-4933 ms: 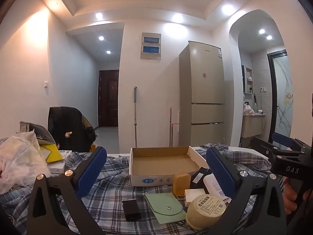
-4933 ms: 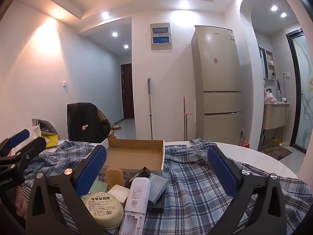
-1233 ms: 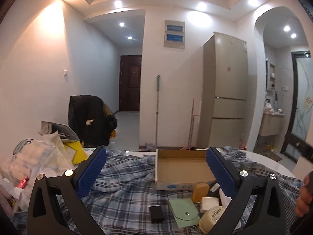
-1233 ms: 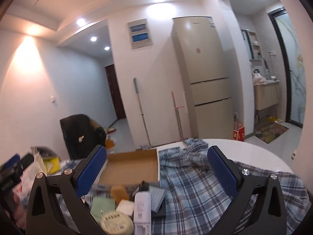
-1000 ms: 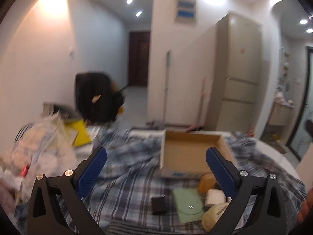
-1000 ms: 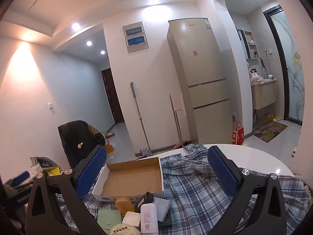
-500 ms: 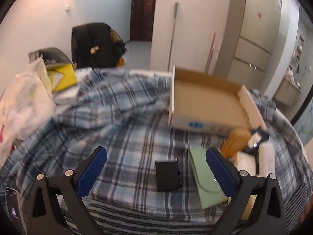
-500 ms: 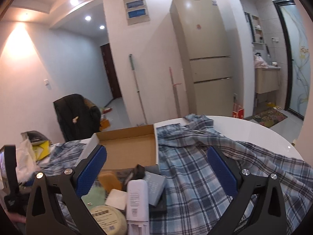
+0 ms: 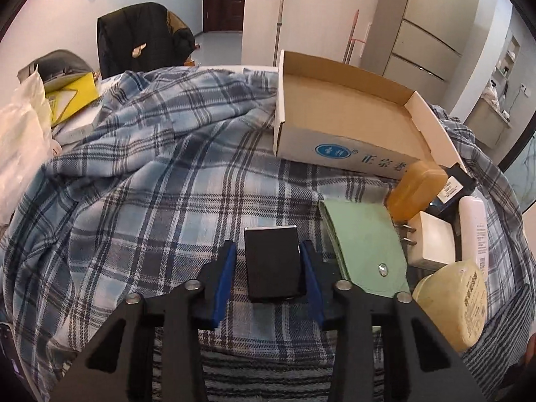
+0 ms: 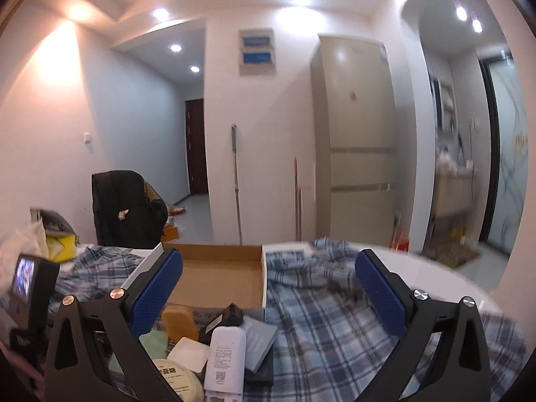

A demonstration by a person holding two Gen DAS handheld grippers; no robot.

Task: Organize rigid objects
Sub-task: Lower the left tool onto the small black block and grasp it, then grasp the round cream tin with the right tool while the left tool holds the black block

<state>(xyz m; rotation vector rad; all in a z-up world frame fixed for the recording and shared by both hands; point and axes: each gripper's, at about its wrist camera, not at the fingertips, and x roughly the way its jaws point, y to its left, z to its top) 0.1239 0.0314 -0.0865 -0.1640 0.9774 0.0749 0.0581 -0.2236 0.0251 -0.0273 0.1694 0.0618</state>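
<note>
A small black box [image 9: 273,263] lies flat on the plaid cloth [image 9: 150,184]. My left gripper [image 9: 268,246] points down over it with a blue pad on each side. Its jaws are closing; the right pad is at the box's edge and a thin strip of cloth shows by the left pad. Beyond stands an open cardboard box [image 9: 348,114] with nothing inside. To the right lie a green pouch [image 9: 361,251], an amber block [image 9: 418,191], a white charger [image 9: 432,244], a white bottle [image 9: 472,231] and a round labelled tin [image 9: 452,305]. My right gripper [image 10: 268,268] hangs open above this pile, holding nothing.
White plastic bags [image 9: 20,134] and a yellow packet [image 9: 72,100] crowd the table's left side. A chair with a black jacket [image 9: 144,40] stands behind. The cloth leaves the round white table's rim [image 10: 435,281] bare at the right. A fridge [image 10: 355,140] stands beyond.
My left gripper dropped and tilted down onto the black box, and its jaws narrowed from wide to close around it. The right gripper sank a little and rolled.
</note>
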